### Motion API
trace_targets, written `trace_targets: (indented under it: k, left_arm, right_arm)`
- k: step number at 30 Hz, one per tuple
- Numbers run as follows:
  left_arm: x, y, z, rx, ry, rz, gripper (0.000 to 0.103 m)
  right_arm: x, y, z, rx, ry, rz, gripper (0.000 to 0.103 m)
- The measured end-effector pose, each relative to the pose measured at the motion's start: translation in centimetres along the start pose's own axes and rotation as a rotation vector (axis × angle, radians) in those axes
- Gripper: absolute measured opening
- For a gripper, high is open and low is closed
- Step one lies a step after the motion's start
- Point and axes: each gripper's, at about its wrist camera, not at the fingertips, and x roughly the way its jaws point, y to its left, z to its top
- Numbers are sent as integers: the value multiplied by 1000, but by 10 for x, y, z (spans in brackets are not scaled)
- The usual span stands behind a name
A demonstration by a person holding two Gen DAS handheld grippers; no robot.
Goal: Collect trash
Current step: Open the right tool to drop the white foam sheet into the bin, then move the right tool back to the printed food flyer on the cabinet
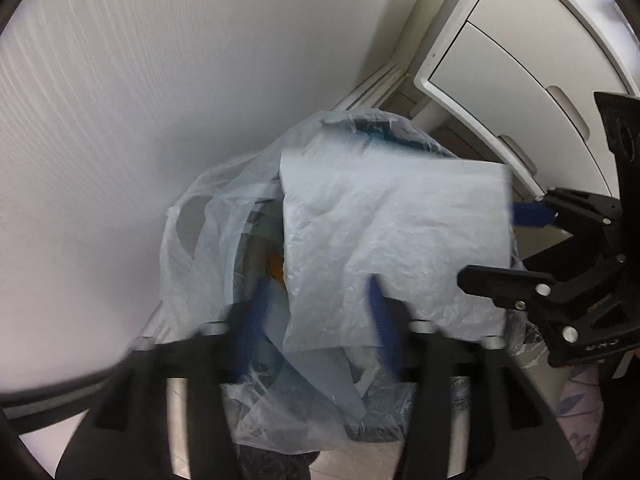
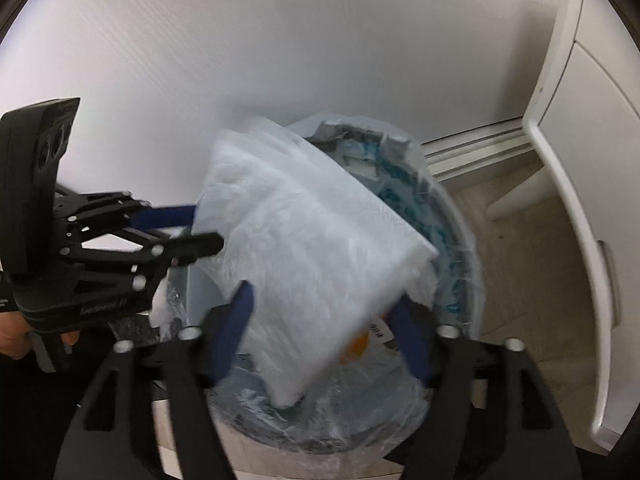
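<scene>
A white crumpled plastic packet (image 1: 392, 232) (image 2: 304, 248) hangs blurred over a round grey bin (image 2: 464, 240) lined with a clear bag (image 1: 188, 240). Teal wrapping (image 2: 404, 200) and something orange (image 2: 356, 344) lie inside the bin. My left gripper (image 1: 318, 320) (image 2: 200, 230) is open: its left blue pad (image 1: 256, 316) stands clear of the packet's edge, and the other pad overlaps the packet in the picture. My right gripper (image 2: 322, 332) (image 1: 508, 246) is open too, its blue pads (image 2: 236, 320) either side of the packet's lower part without squeezing it.
A white wall (image 1: 160, 80) rises just behind the bin. A white cabinet with drawers (image 1: 520, 60) (image 2: 592, 160) stands to the right on a beige floor (image 2: 520, 248). A hand (image 2: 12, 336) holds the left gripper's handle.
</scene>
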Motion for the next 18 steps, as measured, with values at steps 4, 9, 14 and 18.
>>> trace_targets:
  k: [4, 9, 14, 18]
  left_arm:
    - [-7, -2, -1, 19, -33, 18, 80]
    - [-19, -11, -1, 41, -66, 48, 97]
    - [-38, -17, -4, 54, -105, 71, 97]
    - [-62, -17, -2, 44, -166, 46, 97]
  right_arm:
    - [-11, 0, -1, -29, -30, -38, 89]
    - [-30, 7, -5, -78, -67, -144, 96]
    - [-53, 1, 0, -56, -134, -147, 96]
    - [-80, 7, -2, -37, -187, -143, 96]
